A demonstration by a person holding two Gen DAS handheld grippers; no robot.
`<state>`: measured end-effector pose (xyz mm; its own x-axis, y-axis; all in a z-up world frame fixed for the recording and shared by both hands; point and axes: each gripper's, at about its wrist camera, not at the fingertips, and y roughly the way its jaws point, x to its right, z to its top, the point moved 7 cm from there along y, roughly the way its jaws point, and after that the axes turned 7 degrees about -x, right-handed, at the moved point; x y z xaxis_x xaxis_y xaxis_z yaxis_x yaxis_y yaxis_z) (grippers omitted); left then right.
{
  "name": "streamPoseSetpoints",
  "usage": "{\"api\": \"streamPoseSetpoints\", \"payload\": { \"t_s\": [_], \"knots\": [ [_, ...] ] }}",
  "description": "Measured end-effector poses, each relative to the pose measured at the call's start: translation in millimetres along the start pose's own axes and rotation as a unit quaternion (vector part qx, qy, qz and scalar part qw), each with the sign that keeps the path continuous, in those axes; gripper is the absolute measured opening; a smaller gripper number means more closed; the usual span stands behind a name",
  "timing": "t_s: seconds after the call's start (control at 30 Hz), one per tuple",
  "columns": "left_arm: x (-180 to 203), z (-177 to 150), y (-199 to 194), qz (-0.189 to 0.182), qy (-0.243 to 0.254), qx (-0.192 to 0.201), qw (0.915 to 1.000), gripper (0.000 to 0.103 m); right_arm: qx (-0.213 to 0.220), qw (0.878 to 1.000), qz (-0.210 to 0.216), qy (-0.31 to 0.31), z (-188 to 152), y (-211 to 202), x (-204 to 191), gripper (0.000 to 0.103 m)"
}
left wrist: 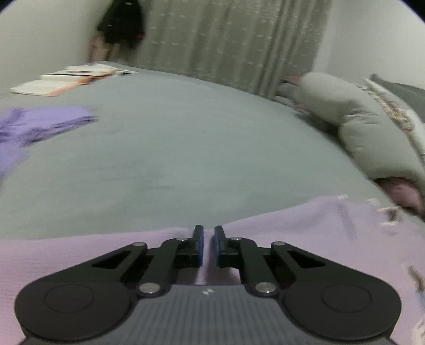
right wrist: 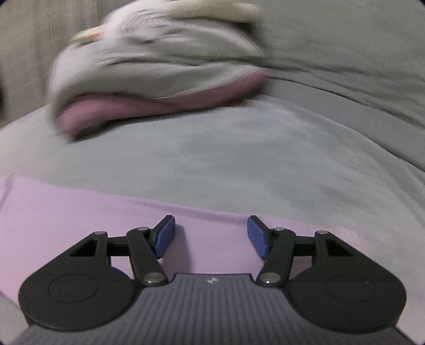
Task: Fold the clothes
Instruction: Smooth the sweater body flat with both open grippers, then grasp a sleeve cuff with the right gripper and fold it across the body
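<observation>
Setting was a home bedroom. A bed covered by a grey-green sheet (left wrist: 170, 148) filled most of both views. A rolled grey quilt (left wrist: 353, 127) with a pink lining lay at the right of the left wrist view. Patterned curtains (left wrist: 228, 39) hung across the top centre. Open books (left wrist: 66, 79) sat at upper left on the bed; dark clothing (left wrist: 119, 24) hung in the corner above them.
</observation>
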<state>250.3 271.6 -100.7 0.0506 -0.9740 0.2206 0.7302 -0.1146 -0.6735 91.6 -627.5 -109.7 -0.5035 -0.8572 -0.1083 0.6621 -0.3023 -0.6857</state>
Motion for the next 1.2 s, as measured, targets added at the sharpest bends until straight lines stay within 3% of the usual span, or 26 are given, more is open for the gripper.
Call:
{"api": "streamPoseSetpoints", "payload": {
  "t_s": [0.03,0.13,0.2,0.4,0.5,0.57,0.67,0.77,0.87,0.9,0.97,1.0,1.2],
  "knots": [
    [-13.3,-0.6,-6.1,0.008,-0.009,0.001,0.9999,0.002,-0.002,1.0,-0.006,0.015,-3.2,-5.1,17.5,0.049],
    [-45.1,0.8,-33.1,0.064,-0.056,0.012,0.9963,0.008,-0.01,1.0,-0.022,0.012,-3.9,-15.2,15.4,0.05],
    [-43.9,1.5,-48.4,0.05,-0.07,0.022,0.9961,0.011,-0.001,1.0,-0.018,0.002,-1.2,-27.1,-6.7,0.051],
    [30.0,-14.7,-79.3,-0.026,0.007,0.048,0.9985,0.019,-0.005,0.995,0.077,-0.063,-11.7,-37.5,-112.1,0.052],
    [41.0,-31.6,-72.6,-0.022,0.008,0.033,0.9992,0.022,-0.018,0.992,0.083,-0.089,-24.3,-34.6,-140.2,0.052],
    [28.4,-51.2,-58.7,0.015,0.004,0.007,0.9999,0.021,-0.027,0.991,0.077,-0.106,-35.5,-31.6,-151.9,0.052],
    [4.3,-59.6,-65.8,0.022,-0.027,0.016,0.9993,0.005,-0.027,0.992,0.055,-0.109,-39.2,-34.8,-125.2,0.052],
    [-21.2,-54.8,-80.4,0.046,-0.061,0.019,0.997,0.006,-0.034,0.995,0.021,-0.086,-34.7,-40.9,-87.0,0.052],
    [-35.0,-54.6,-106.9,0.058,-0.112,0.016,0.9919,0.028,-0.035,0.999,0.012,-0.032,-32.3,-57.2,-46.9,0.053],
    [-33.4,-56.9,-113.9,0.064,-0.125,0.013,0.99,0.037,-0.027,0.999,0.026,0.014,-31.7,-69.5,-26.1,0.054],
    [-27.5,-63.5,-131.6,0.065,-0.151,0.011,0.9863,0.044,-0.017,0.995,0.042,0.089,-37.4,-82.9,1.7,0.058],
    [-22.1,-65.8,-135.2,0.06,-0.155,0.011,0.9861,0.054,-0.015,0.991,0.049,0.125,-41.2,-88.4,14.9,0.059],
    [17.1,-93.4,-148.0,0.01,-0.148,0.005,0.989,0.064,-0.018,0.977,0.047,0.205,-67.0,-92.1,55.2,0.059]
  ]
}}
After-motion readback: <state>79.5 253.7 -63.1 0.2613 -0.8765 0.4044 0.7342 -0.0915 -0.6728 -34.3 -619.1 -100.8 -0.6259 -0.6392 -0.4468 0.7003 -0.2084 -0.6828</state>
